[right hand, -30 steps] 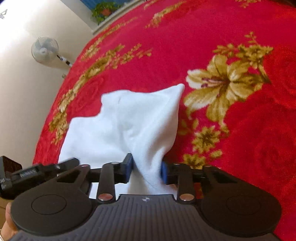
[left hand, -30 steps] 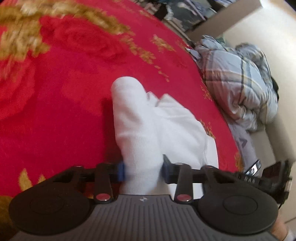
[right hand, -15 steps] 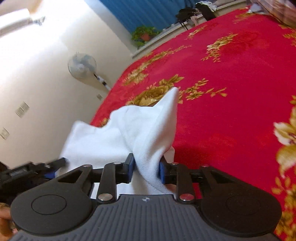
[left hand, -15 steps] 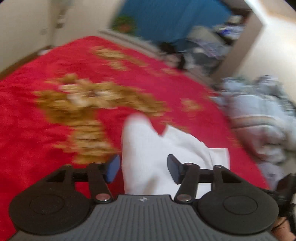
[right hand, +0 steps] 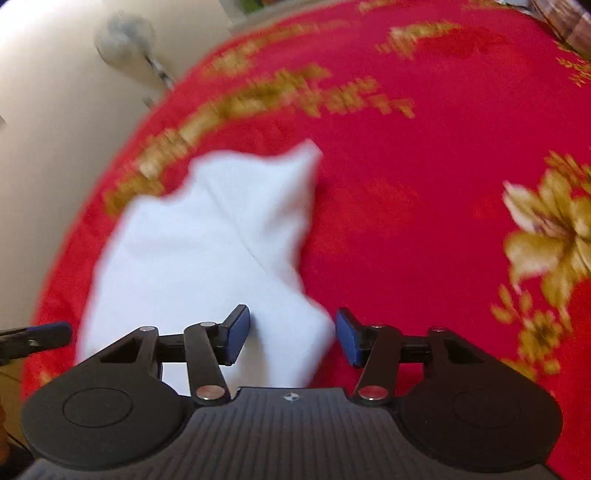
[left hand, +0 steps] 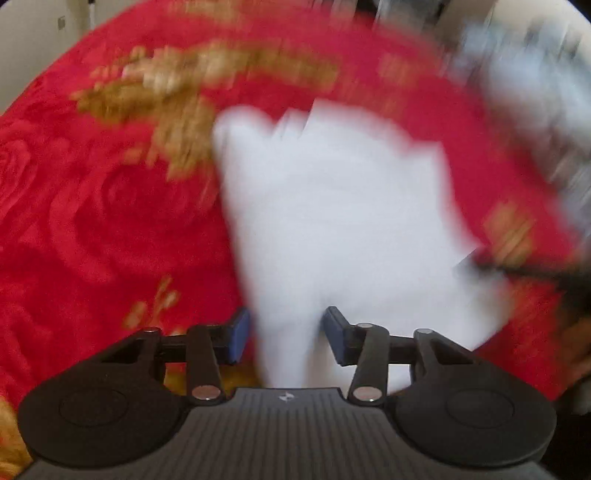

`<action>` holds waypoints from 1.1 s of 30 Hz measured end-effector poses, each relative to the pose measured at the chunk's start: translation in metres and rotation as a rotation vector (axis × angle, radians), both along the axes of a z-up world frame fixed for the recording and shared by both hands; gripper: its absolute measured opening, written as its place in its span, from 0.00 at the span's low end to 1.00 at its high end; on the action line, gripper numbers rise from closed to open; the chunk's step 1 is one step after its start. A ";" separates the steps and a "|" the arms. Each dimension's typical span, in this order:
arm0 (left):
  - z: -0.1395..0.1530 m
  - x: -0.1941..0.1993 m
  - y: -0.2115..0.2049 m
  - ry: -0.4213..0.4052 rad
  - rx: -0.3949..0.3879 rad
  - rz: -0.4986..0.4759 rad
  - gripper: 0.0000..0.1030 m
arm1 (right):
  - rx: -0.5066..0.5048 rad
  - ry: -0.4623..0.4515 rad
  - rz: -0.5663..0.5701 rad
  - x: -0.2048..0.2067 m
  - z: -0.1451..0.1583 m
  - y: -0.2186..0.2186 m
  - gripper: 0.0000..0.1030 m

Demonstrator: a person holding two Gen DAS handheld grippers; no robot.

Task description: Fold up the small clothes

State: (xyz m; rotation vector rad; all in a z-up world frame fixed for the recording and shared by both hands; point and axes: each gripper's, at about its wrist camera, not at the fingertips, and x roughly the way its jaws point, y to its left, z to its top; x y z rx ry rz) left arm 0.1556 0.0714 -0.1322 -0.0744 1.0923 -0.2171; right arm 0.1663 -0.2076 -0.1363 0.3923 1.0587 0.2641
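Left gripper point(left hand: 284, 338) closing, right gripper point(right hand: 291, 338) opening, neither pinching. White cloth point(right hand: 207, 240) lying between both jaws on red blanket point(right hand: 424, 184).

A red blanket point(right hand: 424, 206) with gold flower patterns is filling most of both views — a large gold lily point(right hand: 550, 236) is showing at the right edge of the right wrist view, and blurred gold sprays are running across the upper part of each frame. A cream wall point(right hand: 55, 122) is taking up the upper left of the right wrist view, brightly lit, with a standing fan point(right hand: 123, 35) smeared against it near the top. In the upper right of the left wrist view a pale, greyish bundle of bedding point(left hand: 524, 92) is lying — too blurred to tell more.
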 end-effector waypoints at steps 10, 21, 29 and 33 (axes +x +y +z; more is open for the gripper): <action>-0.008 -0.028 0.007 0.018 0.044 0.016 0.64 | -0.100 0.028 0.113 -0.026 -0.003 -0.005 0.52; 0.099 -0.145 -0.024 -0.367 0.152 0.187 1.00 | -0.197 -0.347 -0.044 -0.103 0.135 -0.001 0.77; 0.064 -0.152 -0.034 -0.352 0.147 0.278 1.00 | -0.198 -0.397 -0.101 -0.147 0.109 0.031 0.80; 0.053 -0.143 -0.033 -0.341 0.133 0.266 1.00 | -0.213 -0.406 -0.053 -0.142 0.098 0.046 0.80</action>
